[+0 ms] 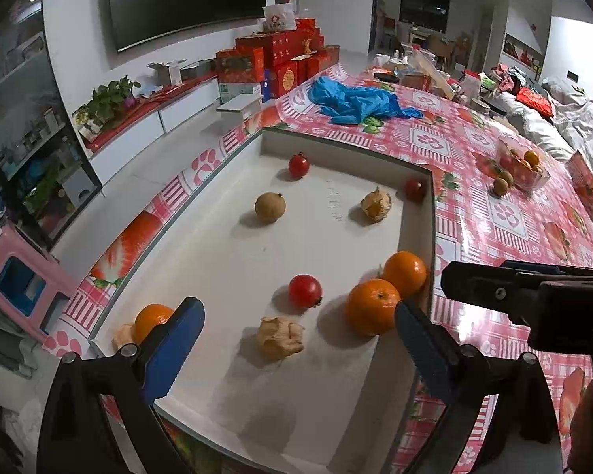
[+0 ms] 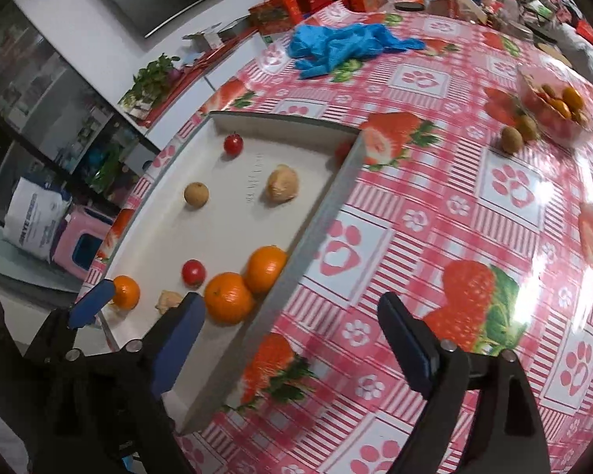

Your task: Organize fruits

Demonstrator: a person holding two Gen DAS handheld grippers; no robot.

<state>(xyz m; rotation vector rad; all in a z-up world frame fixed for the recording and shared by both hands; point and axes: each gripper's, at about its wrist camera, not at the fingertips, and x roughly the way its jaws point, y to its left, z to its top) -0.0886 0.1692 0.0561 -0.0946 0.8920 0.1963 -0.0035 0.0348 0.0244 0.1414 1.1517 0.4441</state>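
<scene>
A white tray [image 1: 417,237] lies on the patterned table. In it are three oranges, two [image 1: 373,312] by the right wall and one [image 1: 152,322] at the near left, several red tomatoes [image 1: 304,291], a brown longan [image 1: 270,207] and papery husked fruits [image 1: 279,335]. My left gripper [image 1: 296,339] is open and empty, low over the tray's near end. My right gripper [image 2: 292,335] is open and empty, above the tray's right wall [image 2: 296,252]. A clear bowl [image 2: 555,106] with more fruit stands far right, two brown fruits [image 2: 512,139] beside it.
A blue plastic bag [image 1: 355,102] lies crumpled beyond the tray. Red gift boxes [image 1: 280,55] are stacked behind it under a wall TV. Clutter covers the table's far end. A pink stool [image 1: 19,280] stands left below the table edge.
</scene>
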